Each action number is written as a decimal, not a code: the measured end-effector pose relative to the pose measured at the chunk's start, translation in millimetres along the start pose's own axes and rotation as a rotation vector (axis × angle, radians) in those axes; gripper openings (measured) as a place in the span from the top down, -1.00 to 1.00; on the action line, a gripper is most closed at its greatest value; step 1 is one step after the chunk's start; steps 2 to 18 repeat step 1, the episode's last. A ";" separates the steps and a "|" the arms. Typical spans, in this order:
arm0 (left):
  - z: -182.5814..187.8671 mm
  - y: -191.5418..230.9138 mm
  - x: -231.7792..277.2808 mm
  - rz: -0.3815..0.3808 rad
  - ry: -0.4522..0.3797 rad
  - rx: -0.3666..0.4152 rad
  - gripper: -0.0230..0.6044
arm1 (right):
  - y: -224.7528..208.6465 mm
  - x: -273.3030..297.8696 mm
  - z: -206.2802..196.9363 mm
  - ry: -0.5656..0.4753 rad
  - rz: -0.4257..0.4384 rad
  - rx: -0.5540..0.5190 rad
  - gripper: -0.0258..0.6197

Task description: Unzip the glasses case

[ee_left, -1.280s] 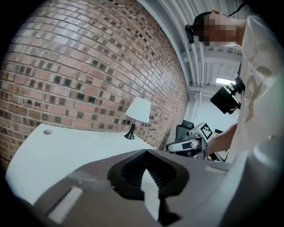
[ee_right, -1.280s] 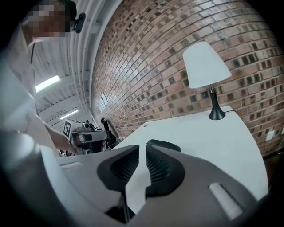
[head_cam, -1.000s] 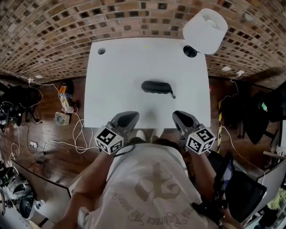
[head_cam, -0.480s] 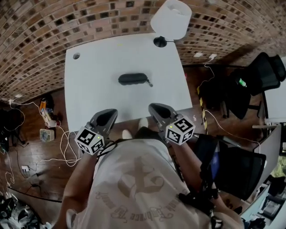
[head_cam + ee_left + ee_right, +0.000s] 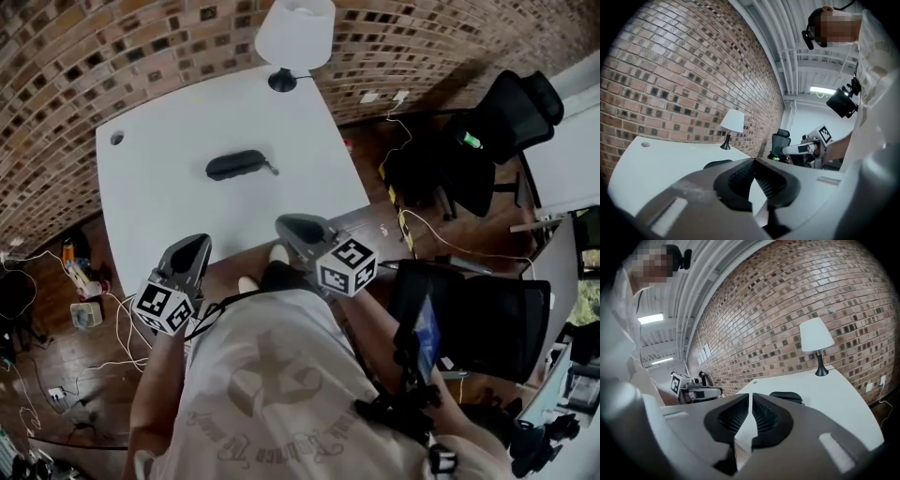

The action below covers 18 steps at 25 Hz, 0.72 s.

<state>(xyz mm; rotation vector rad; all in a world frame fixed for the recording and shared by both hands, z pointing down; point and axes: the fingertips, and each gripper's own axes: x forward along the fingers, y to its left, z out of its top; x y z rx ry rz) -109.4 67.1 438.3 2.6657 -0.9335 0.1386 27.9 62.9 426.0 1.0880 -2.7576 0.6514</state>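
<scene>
At the front edge of the desk [image 5: 141, 216], the left tongs [image 5: 197, 244] hover clenched, empty, aimed at the middle. There lies the glasses case [image 5: 236, 165], lengthwise, pull tab poking out its right end; how far the zip runs is too small to tell. Right tongs [image 5: 285, 226], pinched on nothing, mirror the left, well short of it: poised to reach in, or drawn back. Nothing blocks the path; lamp [image 5: 295, 33] stands behind, office chair [image 5: 506, 117] off right.
</scene>
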 end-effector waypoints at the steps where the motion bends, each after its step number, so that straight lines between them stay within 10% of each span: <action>1: -0.4 -0.9 -1.3 0.002 0.001 -0.002 0.91 | 1.5 -0.7 -0.5 0.000 0.001 0.001 0.83; 18: -0.4 -0.9 -1.3 0.002 0.001 -0.002 0.91 | 1.5 -0.7 -0.5 0.000 0.001 0.001 0.83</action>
